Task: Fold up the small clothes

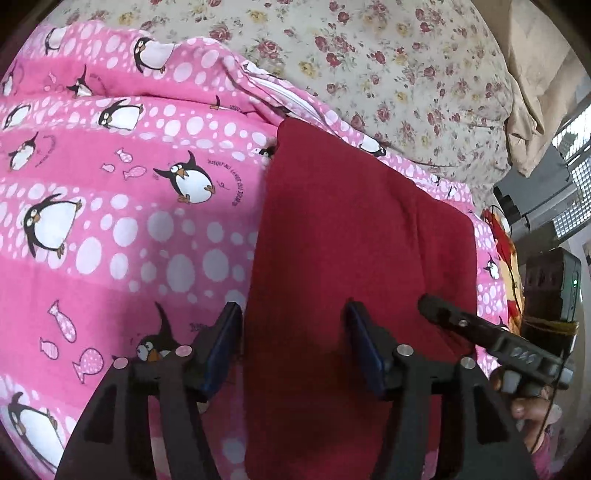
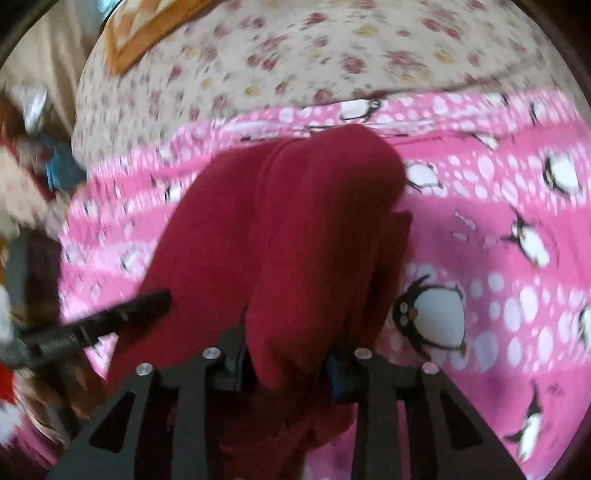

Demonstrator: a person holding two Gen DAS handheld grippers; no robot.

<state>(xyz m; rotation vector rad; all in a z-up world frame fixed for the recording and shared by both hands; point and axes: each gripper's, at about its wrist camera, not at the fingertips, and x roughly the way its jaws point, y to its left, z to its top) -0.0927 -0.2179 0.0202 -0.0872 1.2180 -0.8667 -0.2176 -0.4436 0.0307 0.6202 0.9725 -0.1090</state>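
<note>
A dark red cloth (image 1: 354, 236) lies flat on the pink penguin sheet (image 1: 110, 206). My left gripper (image 1: 293, 332) is open over its near left part, one finger off its left edge, holding nothing. In the right wrist view, which is blurred, my right gripper (image 2: 288, 365) is closed on a bunched fold of the red cloth (image 2: 295, 229) and lifts it off the sheet. The right gripper's finger (image 1: 454, 321) shows at the cloth's right edge in the left wrist view. The left gripper's finger (image 2: 122, 317) shows at the left in the right wrist view.
A floral bedspread (image 1: 399, 66) lies beyond the pink sheet. A beige pillow (image 1: 532, 74) sits at the far right. A red and yellow item (image 1: 506, 258) lies at the sheet's right edge. An orange-patterned cushion (image 2: 147, 29) lies at the far left.
</note>
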